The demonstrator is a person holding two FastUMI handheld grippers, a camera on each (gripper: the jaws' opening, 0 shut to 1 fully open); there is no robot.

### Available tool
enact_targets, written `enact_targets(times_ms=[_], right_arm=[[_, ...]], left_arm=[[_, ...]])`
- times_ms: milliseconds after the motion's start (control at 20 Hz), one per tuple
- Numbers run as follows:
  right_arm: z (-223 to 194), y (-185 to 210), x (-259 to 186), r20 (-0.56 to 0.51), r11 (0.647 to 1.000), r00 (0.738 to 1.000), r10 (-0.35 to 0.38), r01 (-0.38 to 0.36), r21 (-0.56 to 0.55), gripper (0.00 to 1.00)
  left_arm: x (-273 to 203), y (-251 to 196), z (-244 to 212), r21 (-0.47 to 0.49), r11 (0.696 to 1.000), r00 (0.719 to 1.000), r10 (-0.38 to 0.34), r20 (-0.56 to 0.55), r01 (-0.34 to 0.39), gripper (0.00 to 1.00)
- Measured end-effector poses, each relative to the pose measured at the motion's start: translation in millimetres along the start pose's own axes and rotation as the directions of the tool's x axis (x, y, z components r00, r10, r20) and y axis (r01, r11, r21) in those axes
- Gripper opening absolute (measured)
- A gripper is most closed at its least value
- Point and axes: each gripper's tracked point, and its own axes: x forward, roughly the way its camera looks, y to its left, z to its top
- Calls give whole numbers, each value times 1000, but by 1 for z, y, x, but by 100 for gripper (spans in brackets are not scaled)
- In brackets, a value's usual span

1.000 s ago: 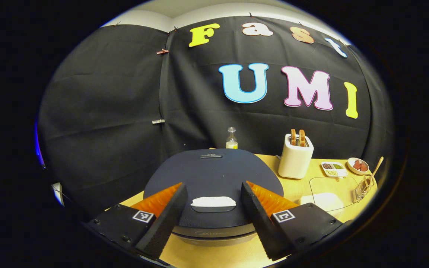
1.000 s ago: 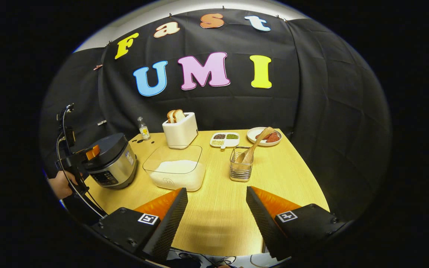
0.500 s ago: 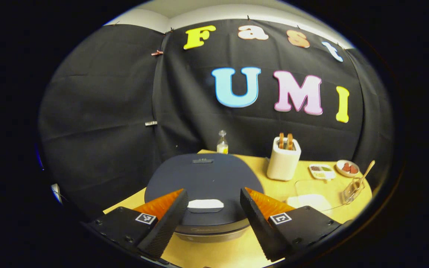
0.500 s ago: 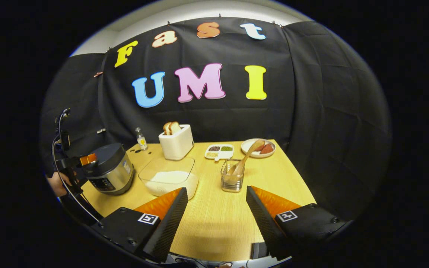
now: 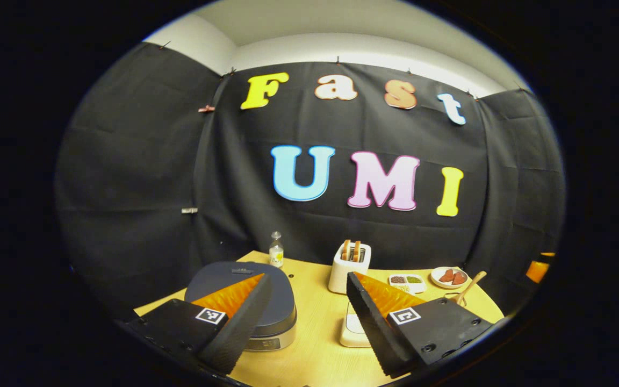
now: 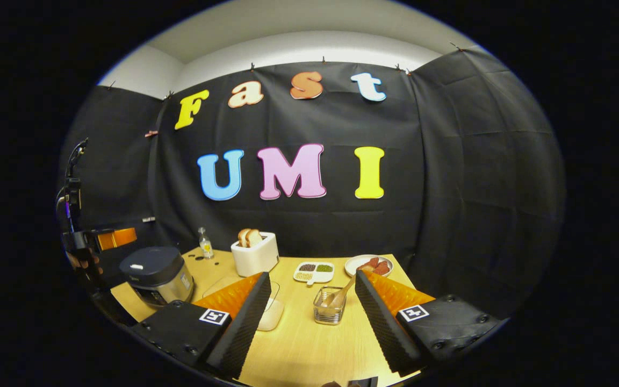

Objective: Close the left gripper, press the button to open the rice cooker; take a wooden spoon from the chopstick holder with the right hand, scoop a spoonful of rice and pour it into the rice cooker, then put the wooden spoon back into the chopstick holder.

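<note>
Above the table (image 6: 299,344), left gripper (image 5: 304,317) and right gripper (image 6: 309,317) both spread, level, holding nothing.

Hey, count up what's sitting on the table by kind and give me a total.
Appliances: 2, rice cooker, toaster
Dishes and containers: 4, rice tub, divided tray, plate, chopstick holder
Bottles: 1, bottle
Utensils: 1, wooden spoon
Total: 8

Rice cooker (image 5: 245,293) shut — jaws apart.
</note>
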Motion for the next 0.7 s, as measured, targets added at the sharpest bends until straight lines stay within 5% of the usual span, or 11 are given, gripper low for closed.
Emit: enact_targets(times_ms=[250,600,700], right_arm=[[-2,26,-16,26,999,999,-34,35,-35,98],[-32,86,-18,2,997,998,-68,68,-26,98],[-37,93,-18,13,992,992,-127,127,-10,98]], left_arm=[[-18,-8,8,119,981,988,-153,16,150,92],[-26,-2,-17,8,971,971,-241,-8,241,95],[-24,6,-24,-19,971,971,-240,-19,240,95]])
